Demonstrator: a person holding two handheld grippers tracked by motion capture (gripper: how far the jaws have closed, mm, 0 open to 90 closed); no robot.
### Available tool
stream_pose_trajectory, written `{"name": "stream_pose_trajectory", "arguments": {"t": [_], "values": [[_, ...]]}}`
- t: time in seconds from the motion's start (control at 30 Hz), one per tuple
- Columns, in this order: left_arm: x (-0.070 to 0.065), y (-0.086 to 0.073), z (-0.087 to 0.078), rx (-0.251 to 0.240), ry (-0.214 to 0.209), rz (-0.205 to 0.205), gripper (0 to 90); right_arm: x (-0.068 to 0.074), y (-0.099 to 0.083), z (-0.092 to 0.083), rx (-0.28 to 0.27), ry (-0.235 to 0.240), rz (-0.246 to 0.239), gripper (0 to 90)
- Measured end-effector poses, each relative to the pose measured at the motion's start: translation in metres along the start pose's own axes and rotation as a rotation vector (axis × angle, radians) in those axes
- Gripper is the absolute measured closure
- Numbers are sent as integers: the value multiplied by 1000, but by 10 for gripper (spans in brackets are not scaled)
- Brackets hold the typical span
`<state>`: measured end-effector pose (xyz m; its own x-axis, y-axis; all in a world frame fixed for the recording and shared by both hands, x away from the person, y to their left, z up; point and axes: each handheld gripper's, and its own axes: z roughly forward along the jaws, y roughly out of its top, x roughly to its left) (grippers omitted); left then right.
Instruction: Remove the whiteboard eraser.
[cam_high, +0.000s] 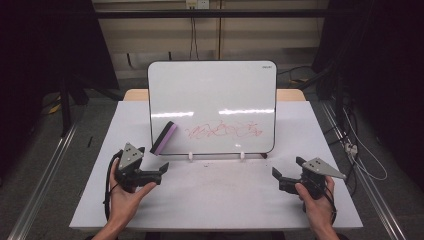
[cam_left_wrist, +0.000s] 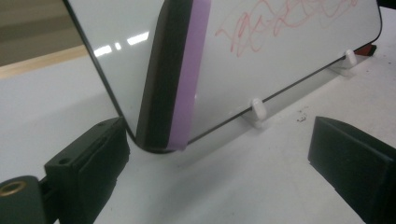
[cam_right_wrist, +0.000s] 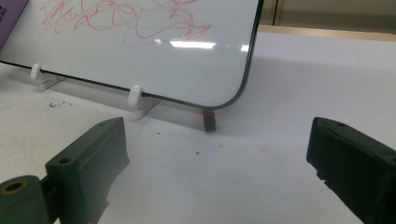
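Observation:
A whiteboard stands tilted back on the white table, resting on two white feet. Red scribble covers its lower middle. A black and purple eraser clings slantwise to the board's lower left corner. My left gripper is open in front of that corner, just short of the eraser, with nothing between its jaws. My right gripper is open and empty before the board's lower right corner. The left gripper and right gripper both hover low over the table.
A small dark red piece sits under the board's lower right corner. Dark specks dot the tabletop near the feet. A wooden surface shows behind the board. Cables and metal rails flank the table on the floor.

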<state>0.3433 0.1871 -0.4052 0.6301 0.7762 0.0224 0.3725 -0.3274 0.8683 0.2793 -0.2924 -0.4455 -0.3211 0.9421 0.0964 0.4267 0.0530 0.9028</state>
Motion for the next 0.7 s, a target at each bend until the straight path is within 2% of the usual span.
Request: {"name": "stream_pose_trajectory", "arguments": {"t": [0.3,0.37,0.57,0.7], "values": [[5,22,5,-5,38,47,79,2,0,3,-1,18,3,51],[5,27,7,11,49,72,80,1,0,2,-2,16,-1,51],[8,35,16,26,71,107,97,2,0,1,-3,28,1,54],[8,37,22,80,93,129,133,2,0,2,0,28,-9,53]]}}
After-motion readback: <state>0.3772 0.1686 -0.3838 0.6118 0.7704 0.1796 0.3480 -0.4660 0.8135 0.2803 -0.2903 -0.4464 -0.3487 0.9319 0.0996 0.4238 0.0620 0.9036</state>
